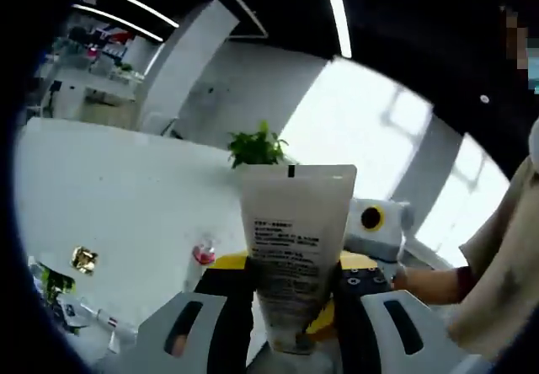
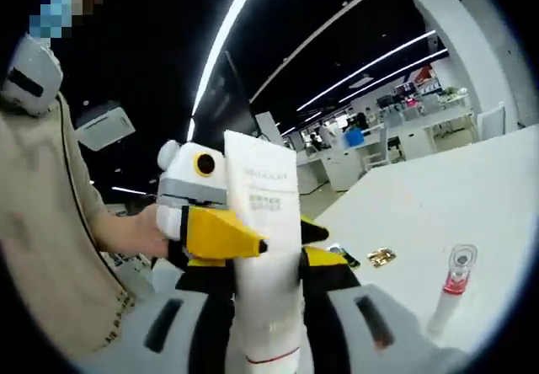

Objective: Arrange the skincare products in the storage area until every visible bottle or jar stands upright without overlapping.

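Observation:
A white squeeze tube (image 1: 295, 248) with printed text is held up in the air above the white table (image 1: 118, 197). In the left gripper view, my left gripper (image 1: 290, 302) is shut on its lower part. Behind the tube, the other gripper's yellow fingertips (image 1: 360, 263) flank it. In the right gripper view, my right gripper (image 2: 265, 302) is shut on the same white tube (image 2: 265, 248) from below. There the left gripper's yellow fingertip (image 2: 221, 235) presses on the tube's side, held by a hand.
A small clear bottle with a red collar (image 1: 200, 260) (image 2: 453, 285) stands on the table. A gold-coloured item (image 1: 84, 260) (image 2: 381, 257) lies farther off. Small products (image 1: 63, 302) sit near the edge, and a green plant (image 1: 257, 148) is at the far side. A person's beige sleeve (image 2: 50, 222) is close by.

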A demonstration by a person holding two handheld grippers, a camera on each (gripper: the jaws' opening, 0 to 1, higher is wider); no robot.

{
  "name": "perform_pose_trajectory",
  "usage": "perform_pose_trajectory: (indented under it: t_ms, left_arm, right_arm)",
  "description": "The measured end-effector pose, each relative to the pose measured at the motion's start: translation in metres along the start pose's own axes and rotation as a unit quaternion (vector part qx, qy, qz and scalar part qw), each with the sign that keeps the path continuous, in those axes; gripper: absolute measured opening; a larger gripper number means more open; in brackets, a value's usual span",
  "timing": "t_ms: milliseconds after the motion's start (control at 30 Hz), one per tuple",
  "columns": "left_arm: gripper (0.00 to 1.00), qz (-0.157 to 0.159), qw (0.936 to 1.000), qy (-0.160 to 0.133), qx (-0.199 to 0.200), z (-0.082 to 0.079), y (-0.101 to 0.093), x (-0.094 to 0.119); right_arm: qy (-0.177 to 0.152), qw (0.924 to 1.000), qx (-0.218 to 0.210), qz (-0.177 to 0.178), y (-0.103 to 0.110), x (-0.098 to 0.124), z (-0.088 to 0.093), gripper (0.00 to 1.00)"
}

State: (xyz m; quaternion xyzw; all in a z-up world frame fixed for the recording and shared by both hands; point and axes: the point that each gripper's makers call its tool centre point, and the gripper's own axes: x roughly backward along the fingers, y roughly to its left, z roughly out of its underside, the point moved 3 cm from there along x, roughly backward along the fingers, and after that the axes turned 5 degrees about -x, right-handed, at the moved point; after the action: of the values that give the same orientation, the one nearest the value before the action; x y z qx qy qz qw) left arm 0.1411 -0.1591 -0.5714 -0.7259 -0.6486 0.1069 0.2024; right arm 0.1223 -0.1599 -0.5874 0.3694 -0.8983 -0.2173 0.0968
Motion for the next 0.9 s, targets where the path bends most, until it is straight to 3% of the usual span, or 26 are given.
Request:
perform_pose_trajectory:
  t_ms: [33,133,200,300,367,433,533,667,767,833,900]
  left_arm:
    - [0.33,0.029,0.9996,-0.003,-0.001,-0.003,-0.007,0.001]
    - [0.33,0.094,0.9955,-0.007,0.004,-0.009,-0.024,0.007]
    - [0.33,0.129,0.9916,0.001,-0.007,-0.010,-0.033,0.010]
    - [0.34,0.141,0.9897,0.011,-0.021,-0.011,-0.035,0.012]
    - [0.34,0.137,0.9902,0.011,-0.023,-0.012,-0.033,0.014]
    - [0.33,0.130,0.9915,0.000,-0.014,-0.016,-0.028,0.013]
    - [0.32,0.103,0.9944,-0.024,-0.004,-0.022,-0.021,0.009]
    - [0.27,0.025,0.9991,-0.020,-0.029,-0.023,-0.006,0.002]
    - [0.22,-0.034,0.9989,-0.005,-0.031,-0.020,0.003,-0.002]
    - [0.18,-0.066,0.9971,0.001,-0.038,-0.018,0.006,-0.004]
    - [0.16,-0.086,0.9930,0.013,-0.080,-0.018,0.005,-0.006]
  right_arm:
    - [0.001,1.0000,-0.006,-0.006,0.002,0.000,-0.001,0.35]
    - [-0.008,0.9957,-0.056,-0.073,0.020,0.000,-0.004,0.40]
    - [-0.004,0.9899,-0.088,-0.111,0.035,-0.001,-0.002,0.37]
    - [-0.020,0.9959,-0.024,-0.085,0.037,-0.007,-0.001,0.35]
    - [-0.040,0.9970,-0.022,-0.063,0.035,-0.008,-0.004,0.35]
    - [-0.065,0.9966,-0.029,-0.041,0.030,-0.009,-0.009,0.34]
    - [-0.077,0.9968,-0.023,-0.001,0.021,-0.008,-0.014,0.34]
    - [-0.066,0.9926,0.019,0.100,-0.002,-0.005,-0.017,0.34]
    - [-0.044,0.9814,0.069,0.174,-0.016,-0.001,-0.017,0.35]
    - [-0.022,0.9692,0.103,0.223,-0.025,0.002,-0.016,0.35]
    - [-0.009,0.9587,0.139,0.248,-0.028,0.002,-0.016,0.35]
